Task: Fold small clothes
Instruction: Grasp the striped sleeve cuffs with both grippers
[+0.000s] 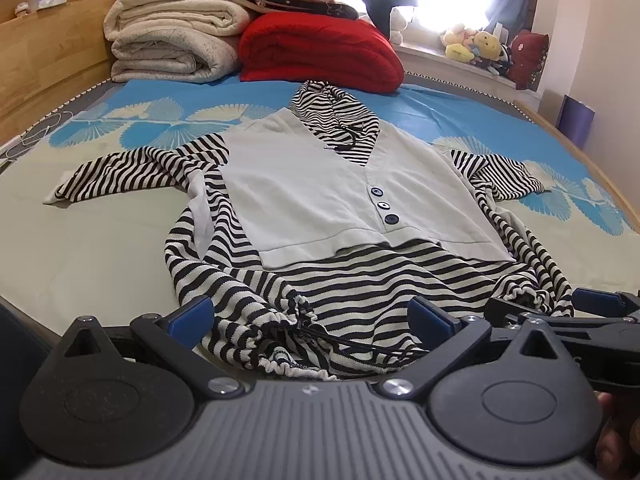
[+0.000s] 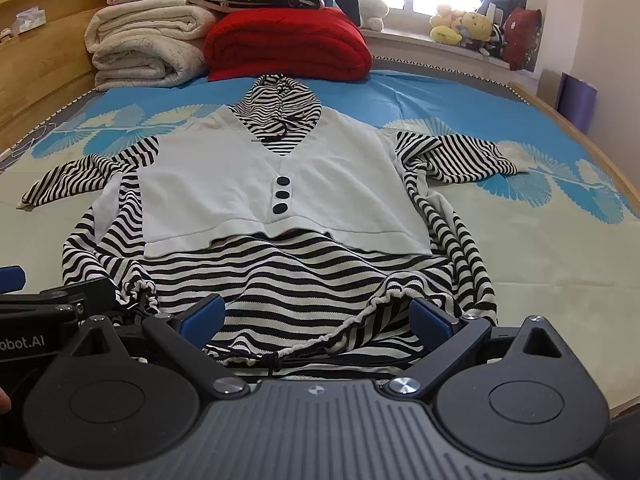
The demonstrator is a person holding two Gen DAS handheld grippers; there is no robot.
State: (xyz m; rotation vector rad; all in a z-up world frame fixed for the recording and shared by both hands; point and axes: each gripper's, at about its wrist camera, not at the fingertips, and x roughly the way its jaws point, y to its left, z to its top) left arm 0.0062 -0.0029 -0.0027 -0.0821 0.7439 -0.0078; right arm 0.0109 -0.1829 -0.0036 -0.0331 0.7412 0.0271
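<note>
A black-and-white striped hooded top [image 1: 340, 280] [image 2: 296, 276] lies flat on the bed, front up, hood away from me and sleeves spread to both sides. A white vest panel [image 1: 304, 192] [image 2: 224, 192] with three dark buttons [image 1: 382, 204] [image 2: 282, 194] covers its chest. My left gripper [image 1: 312, 312] [image 2: 52, 280] is open over the left part of the gathered drawstring hem [image 1: 296, 320]. My right gripper [image 2: 318, 312] [image 1: 548, 304] is open over the hem's right part [image 2: 360, 324]. Striped cloth lies between each pair of blue pads, and neither pair presses on it.
A red blanket [image 1: 320, 52] [image 2: 288, 44] and folded cream blankets [image 1: 172, 40] [image 2: 144, 40] are stacked beyond the hood. A wooden headboard [image 1: 40, 52] runs along the left, and the bed's wooden edge [image 1: 580, 152] along the right. Plush toys [image 1: 476, 46] sit on the windowsill.
</note>
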